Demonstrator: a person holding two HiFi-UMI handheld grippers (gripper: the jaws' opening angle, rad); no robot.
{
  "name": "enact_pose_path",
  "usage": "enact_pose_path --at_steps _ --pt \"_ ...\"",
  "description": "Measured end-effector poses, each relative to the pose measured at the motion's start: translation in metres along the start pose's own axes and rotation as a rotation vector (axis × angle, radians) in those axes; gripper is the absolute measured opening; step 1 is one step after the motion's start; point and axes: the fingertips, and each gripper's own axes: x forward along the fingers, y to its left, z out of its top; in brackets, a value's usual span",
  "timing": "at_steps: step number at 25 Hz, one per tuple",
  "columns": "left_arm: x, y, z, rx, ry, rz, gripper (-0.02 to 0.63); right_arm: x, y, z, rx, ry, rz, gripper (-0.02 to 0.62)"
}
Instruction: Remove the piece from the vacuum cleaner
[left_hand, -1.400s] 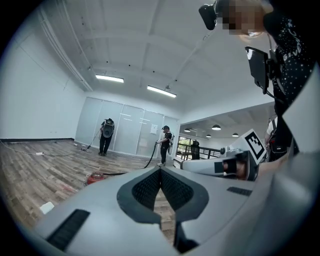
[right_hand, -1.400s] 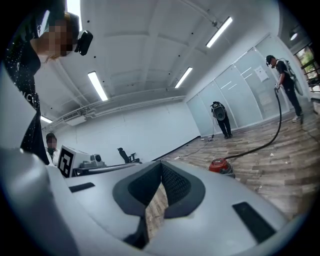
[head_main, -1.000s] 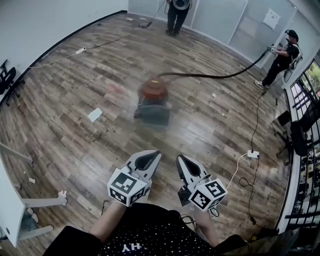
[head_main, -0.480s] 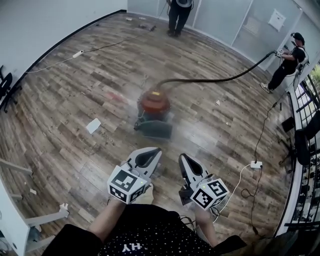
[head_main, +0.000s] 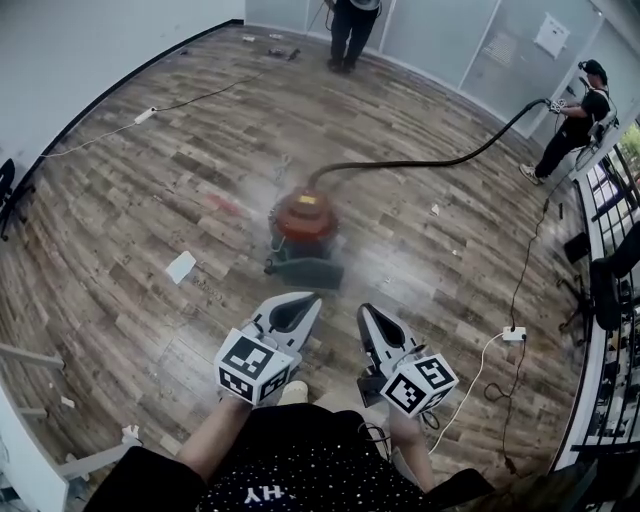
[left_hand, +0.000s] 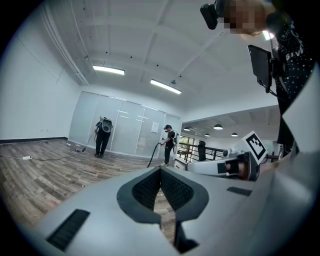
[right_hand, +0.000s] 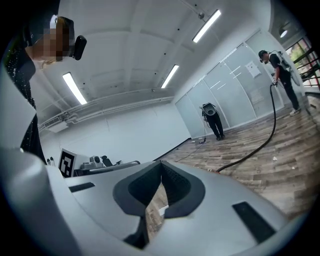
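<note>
A red-topped canister vacuum cleaner on a dark grey base stands on the wooden floor in the head view, a little beyond both grippers. Its long black hose runs right to a person at the back right, and the same hose crosses the floor in the right gripper view. My left gripper and right gripper are held side by side in front of my body, short of the vacuum. Both are shut and hold nothing; the left gripper and the right gripper show jaws meeting at the tips.
A white paper scrap lies left of the vacuum. A white power strip with its cable lies at the right. A second person stands at the back by the glass wall. White table legs at bottom left, a railing at right.
The view has shifted slightly toward the vacuum cleaner, which now shows sharper and a little lower in the head view. Both grippers have stayed shut and side by side.
</note>
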Motion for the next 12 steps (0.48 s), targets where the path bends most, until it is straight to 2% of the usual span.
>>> enact_pose_path --at_steps 5,12 --pt "0.017 0.010 0.003 -0.007 0.003 -0.010 0.009 0.012 -0.014 0.008 -0.007 0.017 -0.008 0.012" --pt "0.049 0.044 0.006 -0.038 0.004 0.025 0.009 0.053 -0.043 0.015 -0.008 0.072 0.035 0.012"
